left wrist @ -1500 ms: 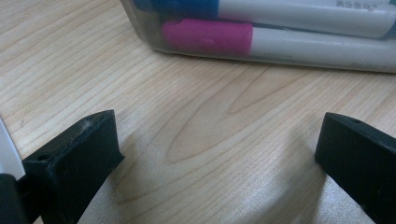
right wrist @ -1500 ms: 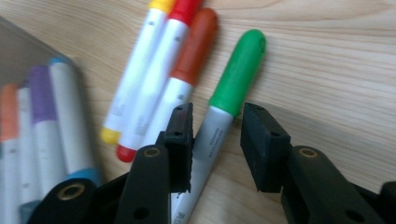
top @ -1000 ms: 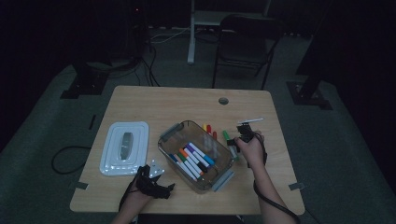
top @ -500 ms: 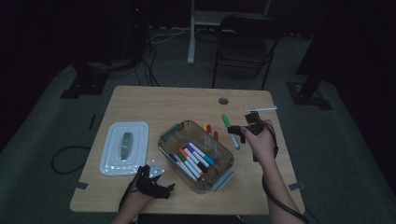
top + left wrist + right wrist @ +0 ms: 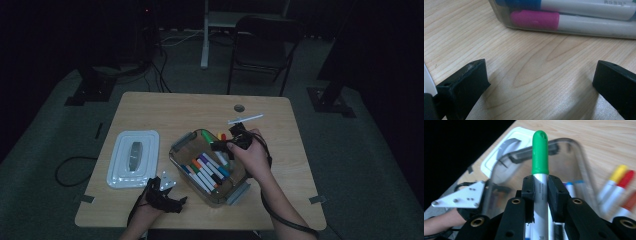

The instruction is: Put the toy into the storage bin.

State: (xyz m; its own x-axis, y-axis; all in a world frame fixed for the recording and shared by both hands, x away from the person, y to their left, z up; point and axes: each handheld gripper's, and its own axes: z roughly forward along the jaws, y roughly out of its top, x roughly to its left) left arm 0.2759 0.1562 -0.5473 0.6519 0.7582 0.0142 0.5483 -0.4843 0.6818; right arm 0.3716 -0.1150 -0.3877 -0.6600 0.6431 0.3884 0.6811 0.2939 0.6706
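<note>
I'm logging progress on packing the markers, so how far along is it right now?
Partly done. Several markers already lie in the clear bin. In hand: the right gripper is shut on the green marker, holding it above the bin. Left: a yellow marker and red marker on the table, plus the white lid off to the side. The left gripper rests open.

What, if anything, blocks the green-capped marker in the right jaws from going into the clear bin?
Nothing visible does. The right gripper holds the green-capped marker over the clear bin, which has no lid on it; the white lid lies on the table beside it. Other markers lie flat inside.
</note>
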